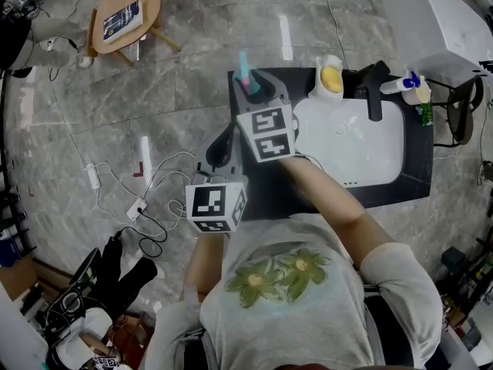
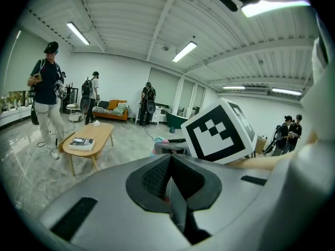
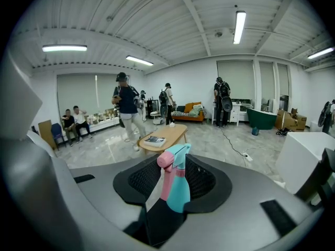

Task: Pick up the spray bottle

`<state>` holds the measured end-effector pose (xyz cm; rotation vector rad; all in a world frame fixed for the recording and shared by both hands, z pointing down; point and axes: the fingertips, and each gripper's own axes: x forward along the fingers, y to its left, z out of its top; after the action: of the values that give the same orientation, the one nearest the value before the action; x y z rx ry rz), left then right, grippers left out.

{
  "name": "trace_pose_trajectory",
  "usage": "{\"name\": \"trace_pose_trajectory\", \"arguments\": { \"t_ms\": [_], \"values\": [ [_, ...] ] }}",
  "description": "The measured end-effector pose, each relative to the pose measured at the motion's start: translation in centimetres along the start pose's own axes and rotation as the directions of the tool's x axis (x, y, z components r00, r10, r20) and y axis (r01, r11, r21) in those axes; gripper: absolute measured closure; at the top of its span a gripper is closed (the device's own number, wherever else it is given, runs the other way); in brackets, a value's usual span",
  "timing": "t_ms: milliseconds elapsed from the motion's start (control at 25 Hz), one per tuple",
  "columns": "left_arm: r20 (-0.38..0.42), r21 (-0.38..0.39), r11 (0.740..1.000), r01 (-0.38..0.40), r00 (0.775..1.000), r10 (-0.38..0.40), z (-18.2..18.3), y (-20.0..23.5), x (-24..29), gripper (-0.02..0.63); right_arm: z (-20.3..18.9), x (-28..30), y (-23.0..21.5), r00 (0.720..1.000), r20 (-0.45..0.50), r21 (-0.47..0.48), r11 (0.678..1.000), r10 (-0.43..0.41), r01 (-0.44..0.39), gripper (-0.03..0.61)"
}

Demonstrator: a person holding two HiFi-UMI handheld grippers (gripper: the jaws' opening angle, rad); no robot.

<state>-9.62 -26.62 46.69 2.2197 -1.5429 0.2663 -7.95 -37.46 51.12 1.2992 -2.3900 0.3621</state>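
Right gripper [image 3: 170,191] has its jaws clamped on the pink-and-teal spray bottle [image 3: 177,172] by the far left corner of the table [image 1: 385,194], left gripper [image 2: 170,186] has its jaws together on nothing, so I'd squeeze firm and lift straight up, no tilting.

My left gripper [image 2: 170,184] and right gripper [image 3: 167,190] are smooth grey moulded shells, and black ribbed pads [image 3: 142,178] line my fingers. Behind the fingers each carries a white cube [image 1: 216,205] printed with black square markers. Further back I wear a pale grey short-sleeved T-shirt [image 1: 308,322] with a green-and-yellow flower print [image 1: 281,274].
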Motion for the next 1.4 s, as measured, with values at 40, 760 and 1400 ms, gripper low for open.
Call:
{"name": "trace_pose_trajectory", "arguments": {
  "t_ms": [40,760,1400],
  "values": [
    [0.000,0.001,1.000,0.000,1.000,0.000,0.0,-0.1,0.0,0.606,0.0,0.0,0.0,1.000,0.002,-0.008,1.000,-0.002,0.002,0.459],
    [-0.004,0.018,1.000,-0.001,1.000,0.001,0.1,-0.4,-0.9,0.606,-0.1,0.2,-1.1,1.000,0.005,-0.057,0.998,-0.031,0.031,0.492],
    [0.014,0.046,0.999,0.006,1.000,-0.007,1.1,-1.5,-1.4,0.606,0.1,-1.1,-1.7,1.000,-0.003,-0.022,1.000,0.006,-0.006,0.506]
  ]
}}
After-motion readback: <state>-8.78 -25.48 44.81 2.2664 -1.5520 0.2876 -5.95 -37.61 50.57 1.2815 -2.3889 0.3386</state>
